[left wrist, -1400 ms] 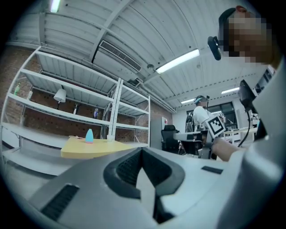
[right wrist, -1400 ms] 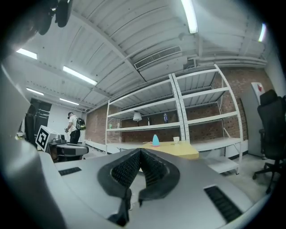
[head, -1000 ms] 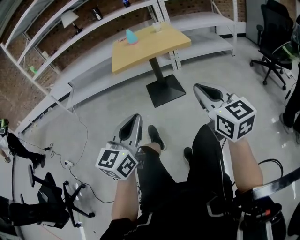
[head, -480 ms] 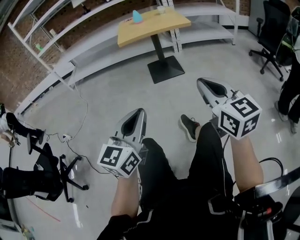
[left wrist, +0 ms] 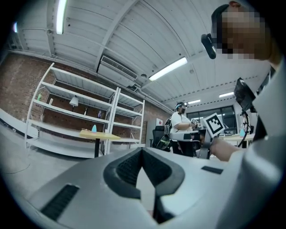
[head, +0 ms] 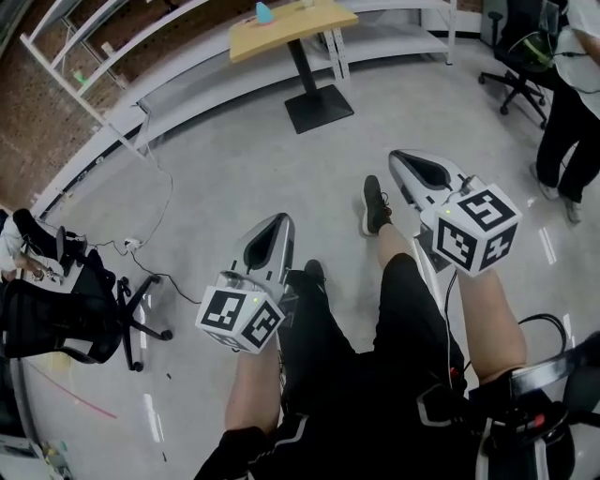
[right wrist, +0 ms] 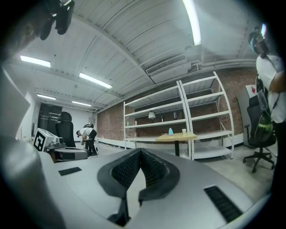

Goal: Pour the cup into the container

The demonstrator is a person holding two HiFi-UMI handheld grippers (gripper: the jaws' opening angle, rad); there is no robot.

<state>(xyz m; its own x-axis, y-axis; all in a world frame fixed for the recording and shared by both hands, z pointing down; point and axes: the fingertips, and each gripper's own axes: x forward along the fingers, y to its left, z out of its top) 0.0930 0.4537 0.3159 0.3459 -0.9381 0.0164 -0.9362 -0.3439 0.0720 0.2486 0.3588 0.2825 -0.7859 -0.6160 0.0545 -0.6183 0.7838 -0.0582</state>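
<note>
A wooden table [head: 291,21] stands far ahead near the shelving. On it are a turquoise object [head: 265,12] and a small pale cup [right wrist: 183,131]; the table [right wrist: 176,137] and the turquoise object [right wrist: 170,131] also show small in the right gripper view. In the left gripper view the table [left wrist: 99,135] is far off with the turquoise object [left wrist: 94,129] on it. My left gripper [head: 278,222] and right gripper [head: 405,159] are held level above the person's legs, far from the table. Both are shut and hold nothing.
White shelving [head: 141,80] runs along the brick wall. An office chair [head: 66,319] and floor cables [head: 141,251] lie to the left. At the right stand another chair [head: 511,66] and a person [head: 567,103]. Grey floor lies between me and the table.
The table has slid toward the top of the head view and looks smaller. The person's feet have stepped. Both grippers keep their place in the view, still shut.
</note>
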